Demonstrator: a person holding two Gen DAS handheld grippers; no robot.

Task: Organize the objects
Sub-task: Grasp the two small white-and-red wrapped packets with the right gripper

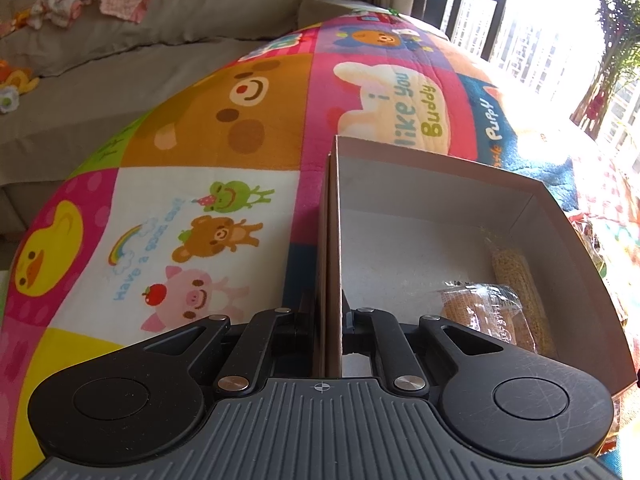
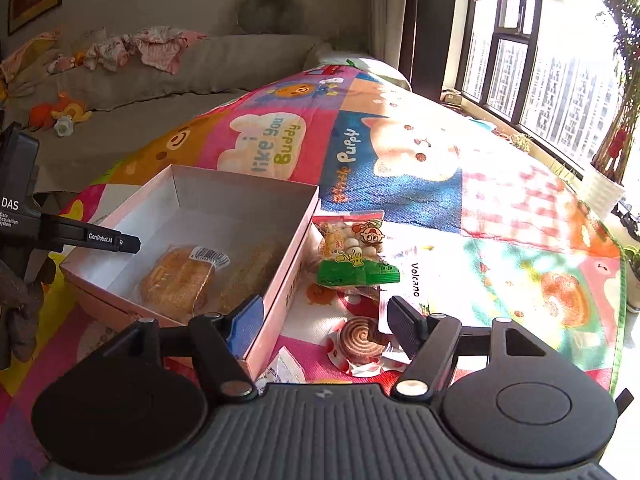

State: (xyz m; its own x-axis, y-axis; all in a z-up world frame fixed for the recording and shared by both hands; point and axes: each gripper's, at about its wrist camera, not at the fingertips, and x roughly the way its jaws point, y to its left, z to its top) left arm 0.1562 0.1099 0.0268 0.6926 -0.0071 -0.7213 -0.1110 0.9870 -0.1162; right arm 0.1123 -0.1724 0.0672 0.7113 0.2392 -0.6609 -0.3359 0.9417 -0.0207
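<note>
A pink cardboard box [image 2: 294,276] with a white inside lies on the cartoon play mat. Two wrapped pastries [image 2: 180,276] lie in it, also seen in the left wrist view [image 1: 484,312]. My left gripper [image 1: 330,320] is shut on the box's left wall [image 1: 332,240]; it shows from the side in the right wrist view [image 2: 120,242]. My right gripper [image 2: 324,324] is open and empty, its left finger inside the box's near corner, its right finger over a wrapped swirl snack [image 2: 362,340]. A green snack bag [image 2: 354,254] and a white "Volcano" packet [image 2: 412,280] lie right of the box.
A grey sofa [image 2: 168,80] with clothes and toys runs along the far left. Windows and potted plants [image 2: 612,128] stand on the right. The play mat [image 2: 440,184] stretches beyond the box.
</note>
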